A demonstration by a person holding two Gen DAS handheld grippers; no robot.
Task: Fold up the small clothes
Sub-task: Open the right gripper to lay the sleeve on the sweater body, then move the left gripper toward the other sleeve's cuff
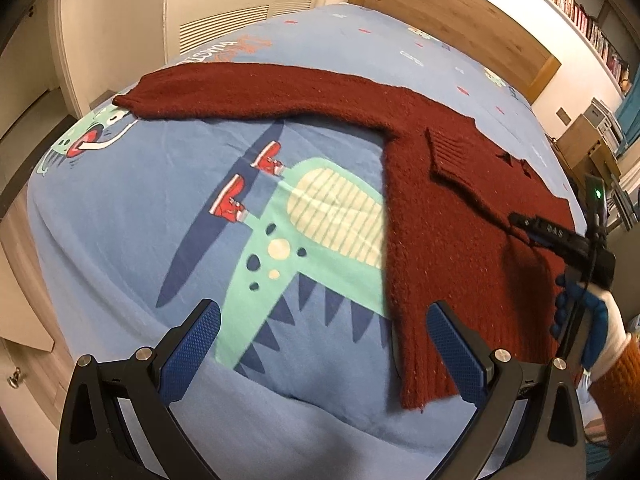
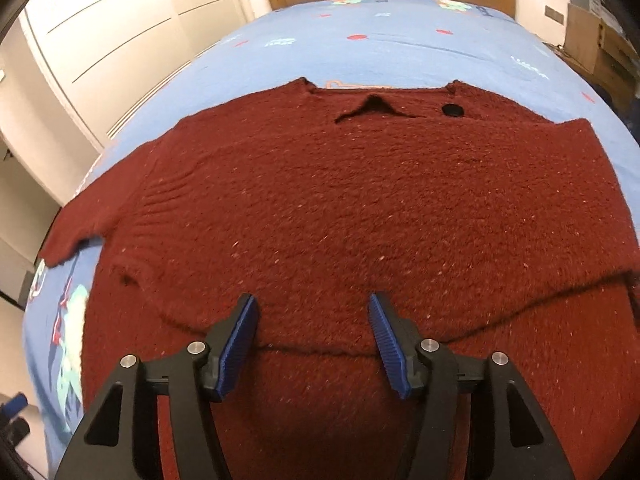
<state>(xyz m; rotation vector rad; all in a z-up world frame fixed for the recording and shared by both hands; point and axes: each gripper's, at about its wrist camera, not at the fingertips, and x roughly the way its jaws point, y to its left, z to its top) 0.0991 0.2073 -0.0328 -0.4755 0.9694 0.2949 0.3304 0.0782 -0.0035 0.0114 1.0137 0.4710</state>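
Sweater flat on bed, filling centre of right view, one sleeve stretched toward upper left of left view. Left gripper and right gripper both spread, empty. Risk: thick knit bunching, folded sleeve slipping loose, sheet pinched too.

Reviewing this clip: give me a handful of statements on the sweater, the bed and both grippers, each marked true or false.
1. The dark red knit sweater lies on a blue dinosaur-print bedsheet. True.
2. The left gripper is shut on the hem. False: its jaws stand wide apart, holding nothing.
3. One sleeve stretches out flat to the side. True.
4. The right gripper is shut. False: it is open above the sweater body.
5. A black button sits near the neckline. True.
6. The sweater is green. False: it is dark red.
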